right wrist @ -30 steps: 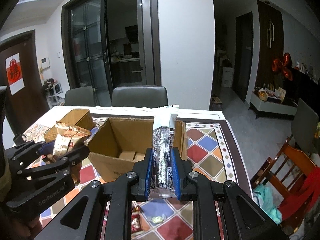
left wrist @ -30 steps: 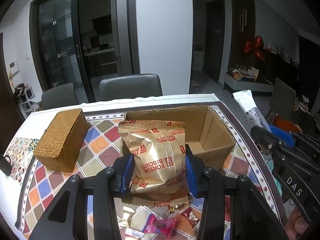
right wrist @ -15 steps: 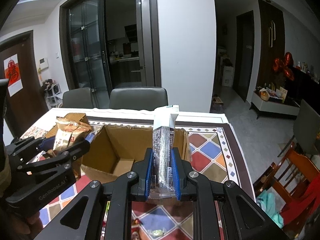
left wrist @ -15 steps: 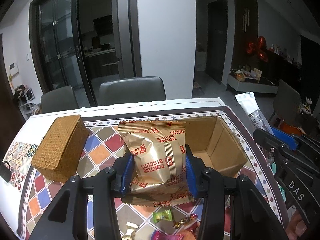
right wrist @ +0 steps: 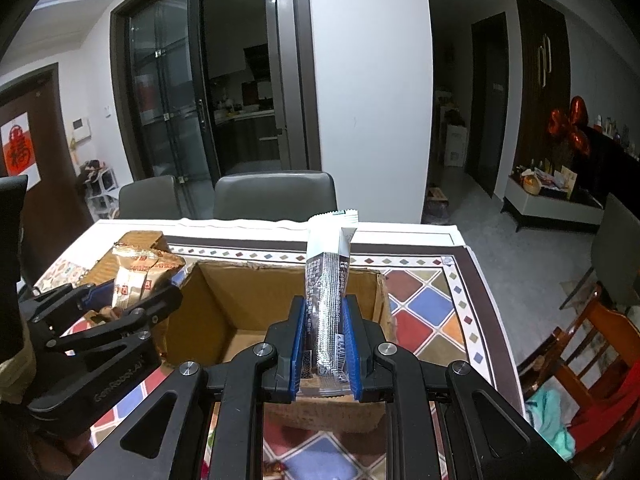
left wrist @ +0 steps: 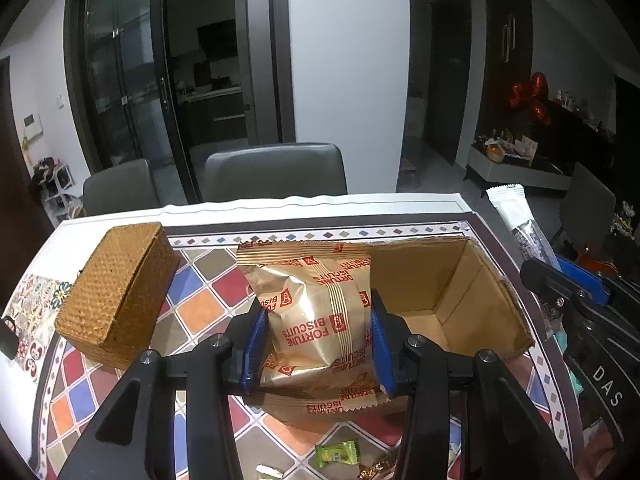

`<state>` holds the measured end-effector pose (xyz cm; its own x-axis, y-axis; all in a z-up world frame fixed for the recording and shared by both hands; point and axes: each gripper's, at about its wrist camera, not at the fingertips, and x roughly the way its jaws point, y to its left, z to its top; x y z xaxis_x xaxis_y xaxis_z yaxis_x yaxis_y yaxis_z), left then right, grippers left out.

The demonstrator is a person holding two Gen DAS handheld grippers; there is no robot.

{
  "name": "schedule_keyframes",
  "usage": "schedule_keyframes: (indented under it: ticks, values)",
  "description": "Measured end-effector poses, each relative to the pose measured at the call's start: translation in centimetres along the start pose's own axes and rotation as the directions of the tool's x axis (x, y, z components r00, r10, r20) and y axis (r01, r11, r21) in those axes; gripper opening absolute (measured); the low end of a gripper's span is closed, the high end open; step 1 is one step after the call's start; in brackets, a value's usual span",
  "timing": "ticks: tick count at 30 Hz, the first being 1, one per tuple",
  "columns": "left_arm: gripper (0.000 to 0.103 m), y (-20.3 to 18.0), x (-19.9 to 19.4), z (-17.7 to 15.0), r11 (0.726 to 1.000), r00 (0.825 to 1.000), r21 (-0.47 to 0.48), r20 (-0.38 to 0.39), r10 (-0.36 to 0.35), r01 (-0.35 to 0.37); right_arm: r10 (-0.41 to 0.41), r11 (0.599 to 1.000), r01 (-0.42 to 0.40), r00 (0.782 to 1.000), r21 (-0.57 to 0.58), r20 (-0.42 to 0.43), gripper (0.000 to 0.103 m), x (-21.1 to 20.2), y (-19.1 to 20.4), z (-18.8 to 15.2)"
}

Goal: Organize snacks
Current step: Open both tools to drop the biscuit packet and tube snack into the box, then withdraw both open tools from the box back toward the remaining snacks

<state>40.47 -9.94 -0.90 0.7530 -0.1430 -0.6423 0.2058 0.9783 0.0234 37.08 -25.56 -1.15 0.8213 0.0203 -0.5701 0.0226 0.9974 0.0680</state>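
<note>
Carrying loads toward the cardboard box (right wrist: pixel 280 316) — left gripper (left wrist: pixel 318 344) clamps Fortune Biscuits packet (left wrist: pixel 320 320), right gripper (right wrist: pixel 325 346) pinches slim silver sachet (right wrist: pixel 326 292) — both now nearer, release pending.

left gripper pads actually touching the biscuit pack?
Touching. Left wrist view: both blue pads of the left gripper press the gold biscuit pack sides, no gap.

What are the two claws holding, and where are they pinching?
The left claw pinches a gold Fortune Biscuits packet by its two sides. The right claw pinches a long silver snack stick near its bottom end.
</note>
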Motion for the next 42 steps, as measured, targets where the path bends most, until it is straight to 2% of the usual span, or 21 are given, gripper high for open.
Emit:
schedule_keyframes:
  ticks: [16,17,18,19,20,21,23,24,26,30,42]
  values:
    - [0.046,0.2,2.4,-0.2,1.0,0.999,-0.011,-0.034,-0.01,0.009,-0.005,1.0,0.007,0.998,0.018,-0.056,0.02,3.5,-0.5,0.2]
    - [0.049,0.1,2.3,-0.2,1.0,0.999,-0.01,-0.033,-0.005,0.005,-0.007,1.0,0.008,0.998,0.018,-0.06,0.02,3.7,-0.3,0.3]
    - [0.061,0.1,2.3,-0.2,1.0,0.999,-0.008,-0.033,-0.001,0.001,-0.011,1.0,0.013,0.998,0.017,-0.06,0.02,3.9,-0.3,0.3]
    - [0.067,0.1,2.2,-0.3,1.0,1.0,-0.008,-0.029,0.003,-0.003,-0.015,1.0,0.016,0.998,0.013,-0.06,0.021,4.0,-0.3,0.4]
    - [0.075,0.1,2.1,-0.3,1.0,1.0,-0.008,-0.021,0.011,-0.011,-0.018,1.0,0.019,0.998,0.009,-0.06,0.026,4.0,-0.3,0.3]
    - [0.078,0.1,2.0,-0.3,1.0,1.0,-0.006,-0.018,0.016,-0.016,-0.031,0.999,0.031,0.998,0.006,-0.056,0.042,3.9,-0.3,0.4]
    - [0.08,0.0,1.8,-0.3,1.0,1.0,-0.003,-0.015,0.024,-0.024,-0.052,0.999,0.052,0.998,0.011,-0.04,0.061,3.6,-0.6,0.5]
    - [0.083,0.1,1.7,-0.3,1.0,1.0,-0.007,-0.013,0.024,-0.024,-0.06,0.998,0.06,0.998,0.012,-0.035,0.065,3.5,-0.7,0.5]
    - [0.086,0.1,1.3,-0.3,0.999,1.0,-0.012,-0.007,0.03,-0.03,-0.072,0.997,0.073,0.997,0.017,-0.032,0.068,3.2,-0.9,0.6]
    - [0.089,0.1,0.4,-0.1,0.999,0.999,-0.008,0.007,0.047,-0.047,-0.081,0.996,0.081,0.997,0.023,-0.016,0.069,2.2,-1.2,0.6]
    - [0.089,0.1,-3.2,0.0,0.999,0.998,-0.008,0.043,0.054,-0.054,-0.082,0.996,0.081,0.996,0.029,0.026,0.069,-1.1,-0.8,0.7]
